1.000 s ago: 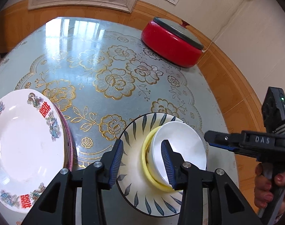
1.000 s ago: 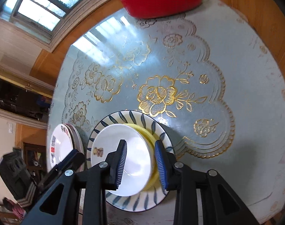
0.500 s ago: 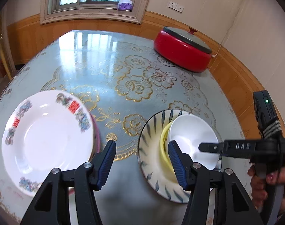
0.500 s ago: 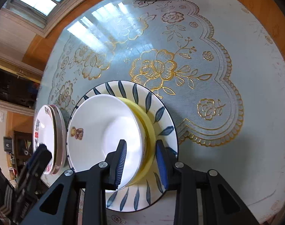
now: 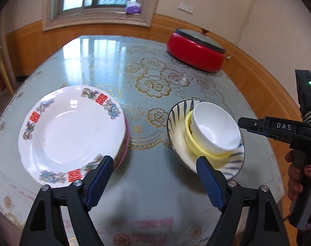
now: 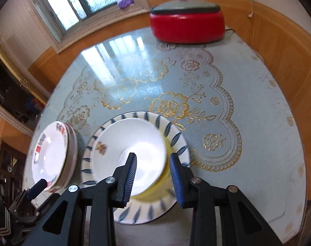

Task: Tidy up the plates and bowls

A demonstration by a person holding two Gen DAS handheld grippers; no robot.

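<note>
A white bowl point(image 5: 213, 128) sits nested in a yellow bowl point(image 5: 198, 145) on a blue-striped plate point(image 5: 179, 112). To its left a white plate with red characters point(image 5: 71, 131) lies on a pink-rimmed plate. My left gripper point(image 5: 153, 168) is open and empty, above the table between the two stacks. My right gripper point(image 6: 152, 168) is open, its fingers standing either side of the white bowl's point(image 6: 133, 147) near rim above the striped plate point(image 6: 176, 137). The right gripper also shows in the left wrist view point(image 5: 242, 123).
A red electric pot point(image 5: 195, 54) with a grey lid stands at the table's far right, also in the right wrist view point(image 6: 187, 25). The round table point(image 6: 258, 143) has a pale blue cloth with gold flowers. A window and wood-panelled wall lie behind.
My left gripper has opened wide and pulled back and up from the bowls. My right gripper has drawn back and tilted up, its fingers still astride the white bowl's rim.
</note>
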